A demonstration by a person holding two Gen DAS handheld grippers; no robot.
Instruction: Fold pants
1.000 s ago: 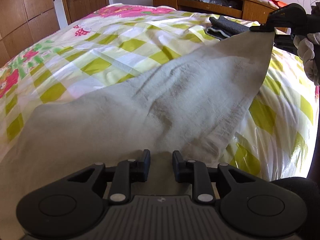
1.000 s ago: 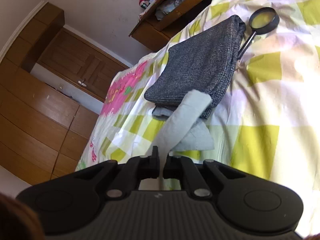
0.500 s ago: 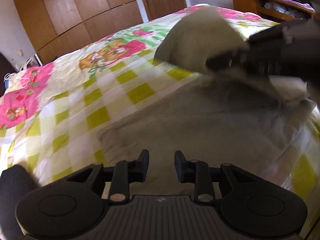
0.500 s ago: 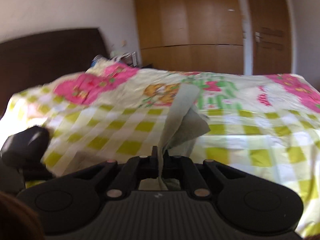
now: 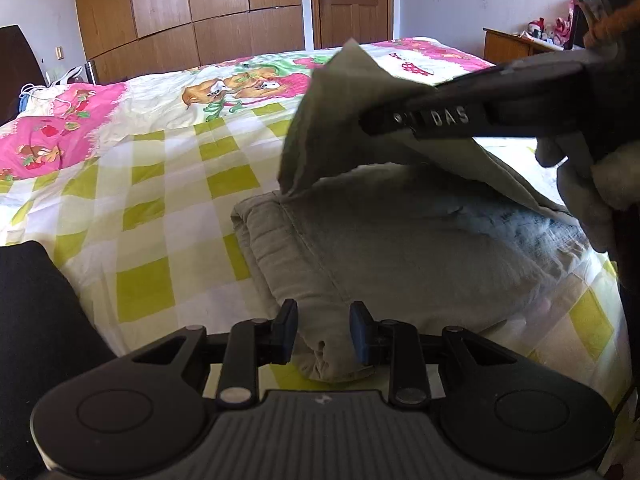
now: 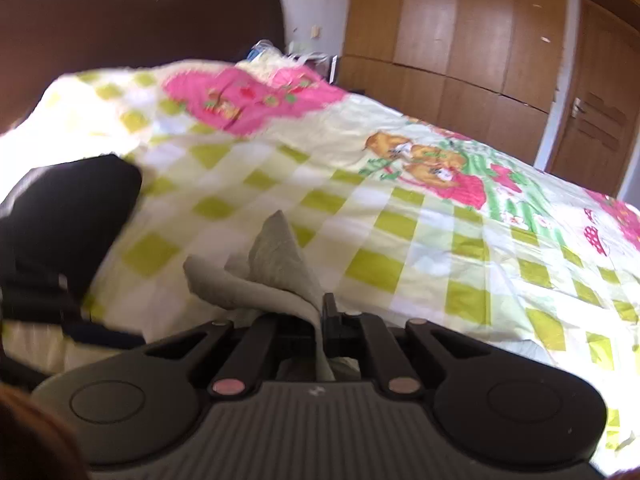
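While one pants drapes, two claws: right pinching cloth, left seemingly loose around fold.

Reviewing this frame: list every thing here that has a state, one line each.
Grey pants: lying folded on the bed, one end lifted.
Right gripper: shut on the lifted pants end.
Left gripper: open, a pants fold between its fingers, pads not pressing.
Checked bedspread: spread over the bed.
Room door: closed.
Wardrobe doors: closed.

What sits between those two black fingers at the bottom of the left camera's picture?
A folded corner of the grey pants lies between the left gripper; its fingers stand apart, not pressing it. The left wrist view shows this.
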